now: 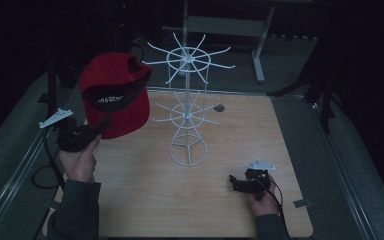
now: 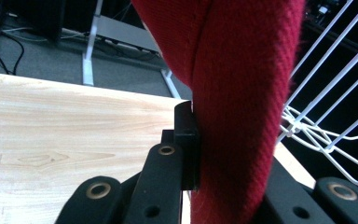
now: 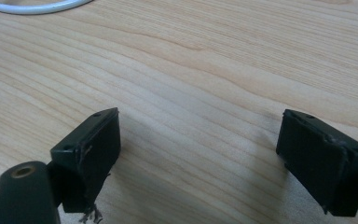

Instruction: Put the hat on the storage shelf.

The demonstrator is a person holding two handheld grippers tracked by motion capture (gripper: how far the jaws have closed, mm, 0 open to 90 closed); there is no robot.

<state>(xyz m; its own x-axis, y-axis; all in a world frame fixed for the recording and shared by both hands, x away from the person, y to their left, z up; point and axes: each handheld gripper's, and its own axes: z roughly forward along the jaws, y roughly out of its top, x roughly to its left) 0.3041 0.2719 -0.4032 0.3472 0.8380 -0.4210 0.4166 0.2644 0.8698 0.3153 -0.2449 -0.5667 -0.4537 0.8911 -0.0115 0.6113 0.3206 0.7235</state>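
1. The left gripper (image 1: 101, 123) is holding a red cap (image 1: 114, 92) in the air, its jaws clamped together on the red fabric; in the left gripper view the cloth (image 2: 242, 93) is sitting pinched between them, rising straight up from the grip.
2. The step in hand looks like carrying the cap to the white wire rack (image 1: 188, 107), which is standing ahead of and to the right of this gripper, near but not touching the cap.
3. The cap is hanging above and just ahead of the left gripper, off the surface (image 1: 145, 200). Its open underside, with the dark inner band, is facing back toward the person, and its crown is pointing away toward the rack. Its long axis is running roughly upright, tilted a little.
4. The right gripper (image 1: 236, 183) is resting low over the surface, its jaws standing wide apart with nothing between them; bare wood is lying just ahead of it.
5. The next move likely calls for raising the cap and easing it rightward over one of the rack's upper prongs (image 1: 221, 52), keeping the opening turned toward the prong tip so the fabric is not snagging.
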